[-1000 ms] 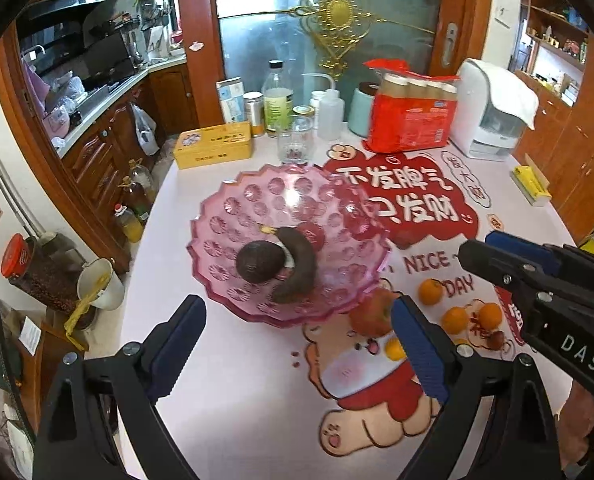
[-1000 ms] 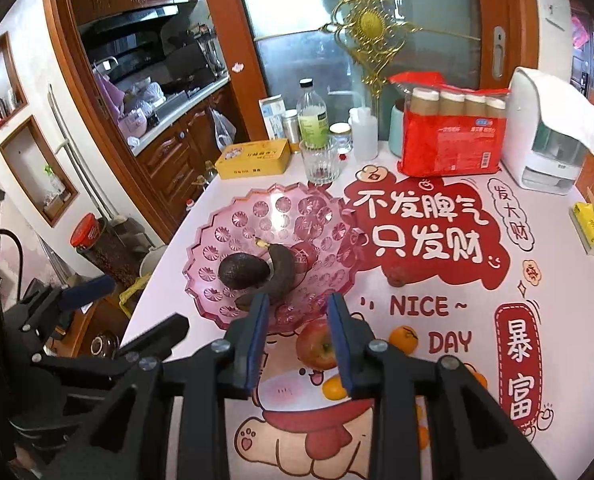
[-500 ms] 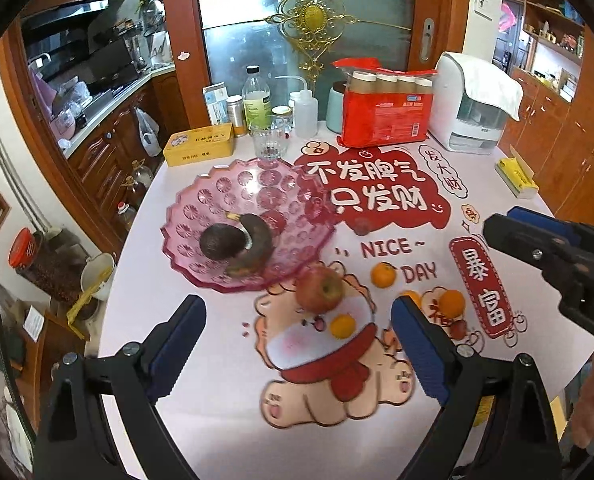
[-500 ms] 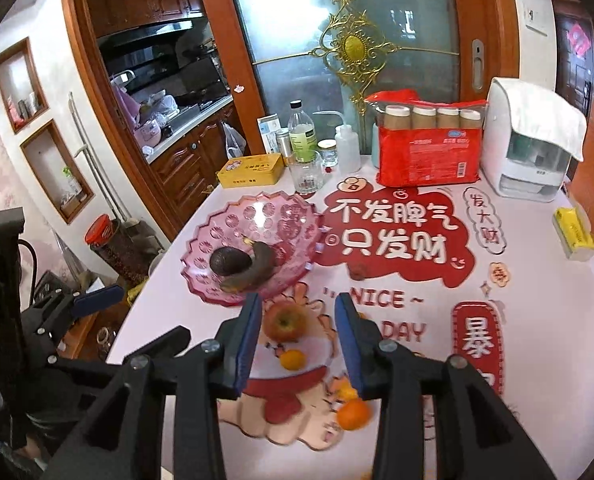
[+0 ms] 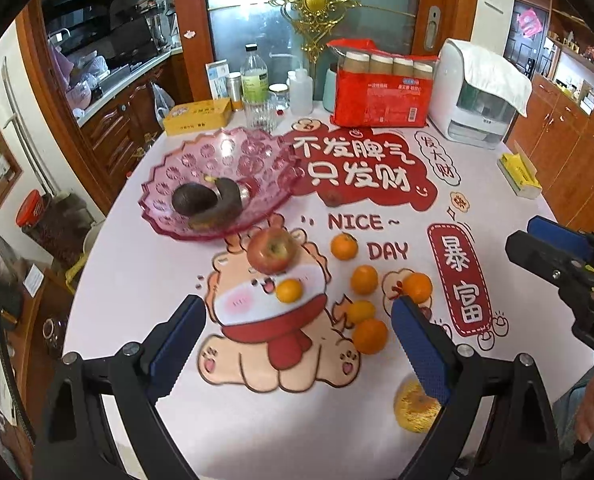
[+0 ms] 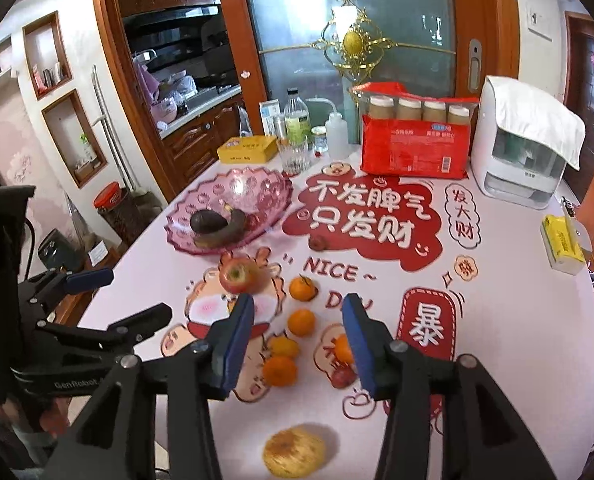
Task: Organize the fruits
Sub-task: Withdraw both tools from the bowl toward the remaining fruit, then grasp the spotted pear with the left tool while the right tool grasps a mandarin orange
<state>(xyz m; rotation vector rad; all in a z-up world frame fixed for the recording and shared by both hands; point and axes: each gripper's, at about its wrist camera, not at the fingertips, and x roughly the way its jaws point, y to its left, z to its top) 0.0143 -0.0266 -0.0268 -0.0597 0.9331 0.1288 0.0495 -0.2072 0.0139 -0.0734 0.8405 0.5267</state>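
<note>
A pink glass bowl [image 5: 165, 172] at the left of the table holds an avocado [image 5: 189, 199] and a blackened banana [image 5: 227, 210]. In front of the bowl a red apple [image 5: 272, 250] lies on the printed tablecloth. Right of the apple lie several tangerines [image 5: 364, 279]. A yellow round fruit [image 5: 415, 410] sits near the front edge. My left gripper [image 5: 297, 344] hangs wide open above the cloth, holding nothing. The right gripper [image 6: 297, 340] hovers over the tangerines [image 6: 301, 322]; its jaws are opening and nothing is between them.
Along the table's back stand a yellow box [image 5: 197, 116], bottles and a glass [image 5: 259, 114], a red pack of bottles [image 5: 383, 92] and a white appliance [image 5: 473, 100]. A yellow tissue pack [image 5: 521, 176] lies at the right edge. A small dark-red fruit [image 5: 331, 197] rests mid-table.
Both grippers have drawn back from the bowl toward the table's near edge, so the tangerines and the yellow fruit have come into view. The right jaws have gone from nearly shut to parted.
</note>
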